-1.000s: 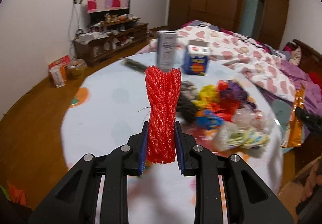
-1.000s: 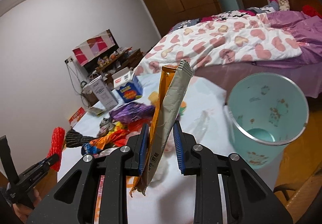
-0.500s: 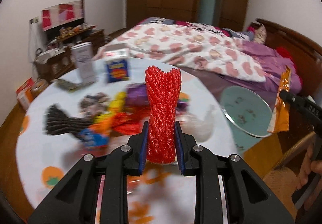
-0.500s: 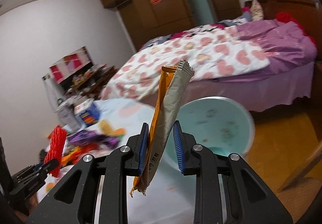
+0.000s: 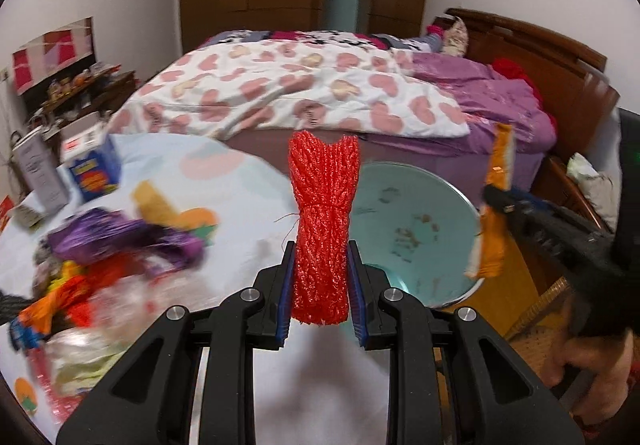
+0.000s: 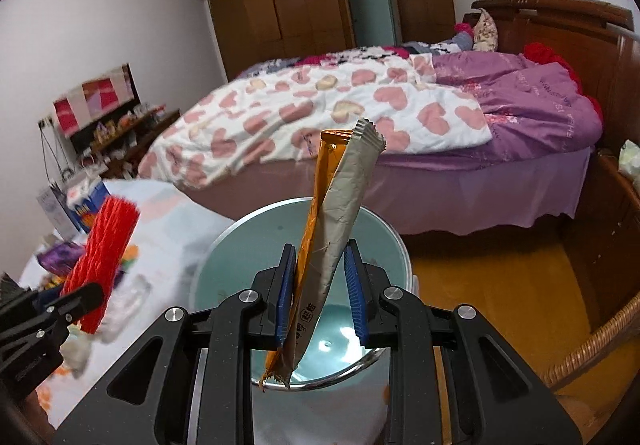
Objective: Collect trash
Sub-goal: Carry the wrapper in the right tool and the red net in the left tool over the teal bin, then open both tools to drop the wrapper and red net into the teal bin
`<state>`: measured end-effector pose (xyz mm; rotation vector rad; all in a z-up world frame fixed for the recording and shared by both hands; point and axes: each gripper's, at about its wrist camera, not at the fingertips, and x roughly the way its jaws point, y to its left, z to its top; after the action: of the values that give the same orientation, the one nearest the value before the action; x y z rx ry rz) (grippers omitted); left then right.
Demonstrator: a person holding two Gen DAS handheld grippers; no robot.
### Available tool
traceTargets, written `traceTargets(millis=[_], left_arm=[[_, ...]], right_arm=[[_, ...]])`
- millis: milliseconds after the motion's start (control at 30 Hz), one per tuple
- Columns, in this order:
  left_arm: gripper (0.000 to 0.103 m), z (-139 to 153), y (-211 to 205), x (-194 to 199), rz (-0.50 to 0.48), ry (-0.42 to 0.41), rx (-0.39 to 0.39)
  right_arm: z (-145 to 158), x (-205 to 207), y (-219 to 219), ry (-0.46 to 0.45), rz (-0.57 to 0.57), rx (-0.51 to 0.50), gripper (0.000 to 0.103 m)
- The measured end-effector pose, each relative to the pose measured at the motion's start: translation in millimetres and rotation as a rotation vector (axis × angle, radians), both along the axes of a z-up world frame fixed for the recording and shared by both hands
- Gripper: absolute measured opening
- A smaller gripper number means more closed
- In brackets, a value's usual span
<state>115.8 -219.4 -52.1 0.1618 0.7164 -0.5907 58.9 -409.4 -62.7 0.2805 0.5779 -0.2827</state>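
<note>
While your left gripper (image 5: pixel 320 295) clamps the red mesh bundle (image 5: pixel 322 221) near the table's (image 5: pixel 240 181) edge, your right gripper (image 6: pixel 320 295) pinches an orange wrapper (image 6: pixel 332 229) over the teal bin (image 6: pixel 224 253).

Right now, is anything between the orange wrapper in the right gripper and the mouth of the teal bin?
Nothing visible. The right gripper holds the orange wrapper directly over the teal bin, whose mouth is open below it. The left gripper, shut on the red mesh bundle, is off to the side over the table.
</note>
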Motion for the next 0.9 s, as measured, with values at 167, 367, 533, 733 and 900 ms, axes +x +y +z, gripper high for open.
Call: traceTargets(millis=[167,367,533,733,900], left_arm=[[0.024,-14,-40,10,-0.026,0.032,0.013],[0.024,-31,-66,17,-0.051,0.074,0.03],[0.024,-49,-78,25,-0.04,0.121,0.057],[0.023,-62,-83,28,-0.034,0.149,0.083],[0.027,-68,-86,31,-0.028,0.165,0.097]], right_arm=[[-17,17,-9,0.056,0.028,0.007,0.026],[-28,27,-23,0.097,0.044,0.027,0.026],[-35,31,-29,0.125,0.054,0.039,0.026],[-39,32,-33,0.141,0.061,0.052,0.026],[-41,33,-32,0.147,0.069,0.054,0.04]])
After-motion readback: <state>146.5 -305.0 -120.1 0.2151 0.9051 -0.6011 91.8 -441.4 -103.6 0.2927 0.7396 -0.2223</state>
